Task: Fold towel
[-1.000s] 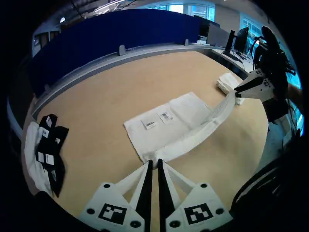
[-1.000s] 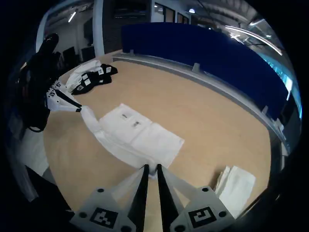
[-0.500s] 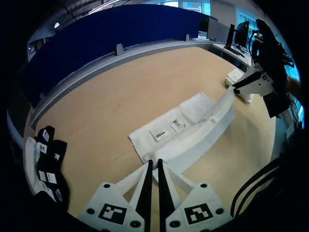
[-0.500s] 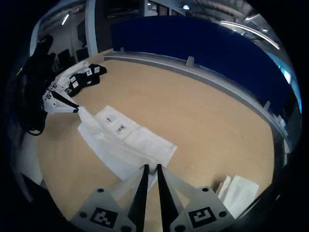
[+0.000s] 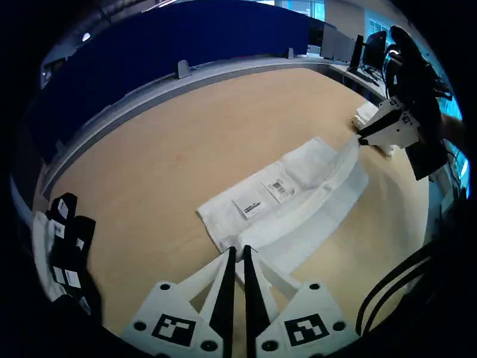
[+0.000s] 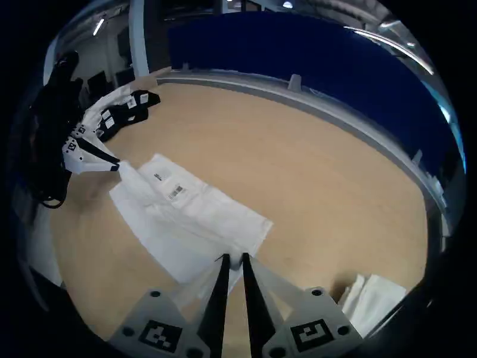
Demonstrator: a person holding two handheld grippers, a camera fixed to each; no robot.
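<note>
Across the pale wooden table (image 5: 179, 149), the white towel (image 5: 280, 191) is lying stretched lengthwise with its two printed labels facing up, while its near long edge is hanging raised between the two tongs. The left tongs (image 5: 237, 249) are pinching one corner of that edge, fingers closed to a narrow slit on the cloth, and the right tongs (image 6: 233, 256) are gripping the opposite corner the same way. A second ago the raised edge was pulling into a thin, twisted band; now it is spreading into a broad flap draping beside the flat part. A pile of black and white cloths (image 5: 62, 238) is sitting well apart at the table's side, and a folded white stack (image 6: 375, 292) is resting near the right tongs.
</note>
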